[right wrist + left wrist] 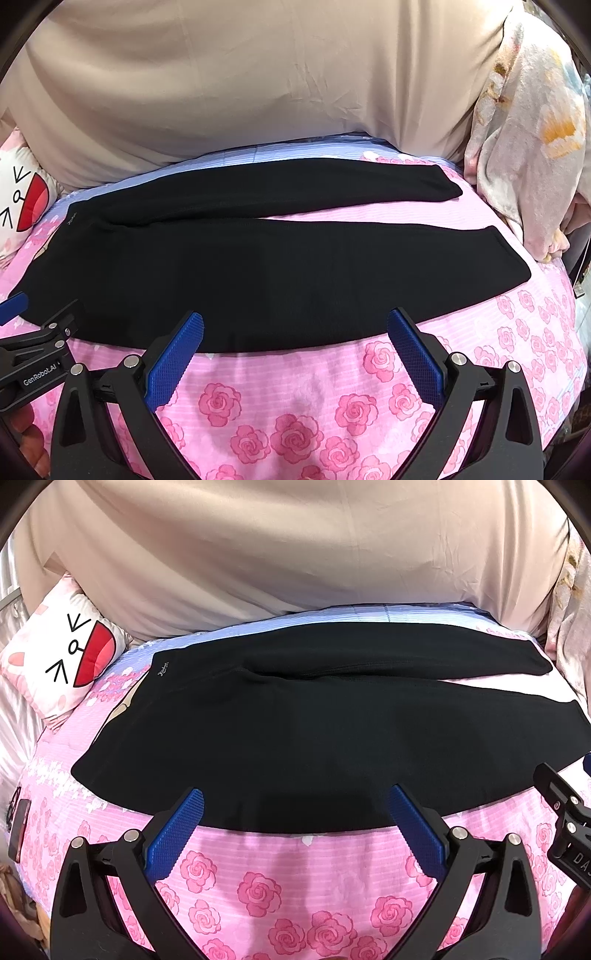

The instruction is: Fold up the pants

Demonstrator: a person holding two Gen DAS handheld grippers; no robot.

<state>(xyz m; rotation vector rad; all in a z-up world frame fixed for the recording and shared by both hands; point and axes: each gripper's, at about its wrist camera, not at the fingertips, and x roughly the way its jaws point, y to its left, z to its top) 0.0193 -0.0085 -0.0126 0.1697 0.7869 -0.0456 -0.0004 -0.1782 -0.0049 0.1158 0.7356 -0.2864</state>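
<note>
Left wrist, black pants flat on rose-print bedspread, unfolded

Black pants flat, unfolded, legs slightly apart

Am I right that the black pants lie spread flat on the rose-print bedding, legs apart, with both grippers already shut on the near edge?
Not quite. Both wrist views show the left gripper and right gripper open, gripping nothing. The black pants do lie flat, legs apart, on the rose-print bedding.
</note>
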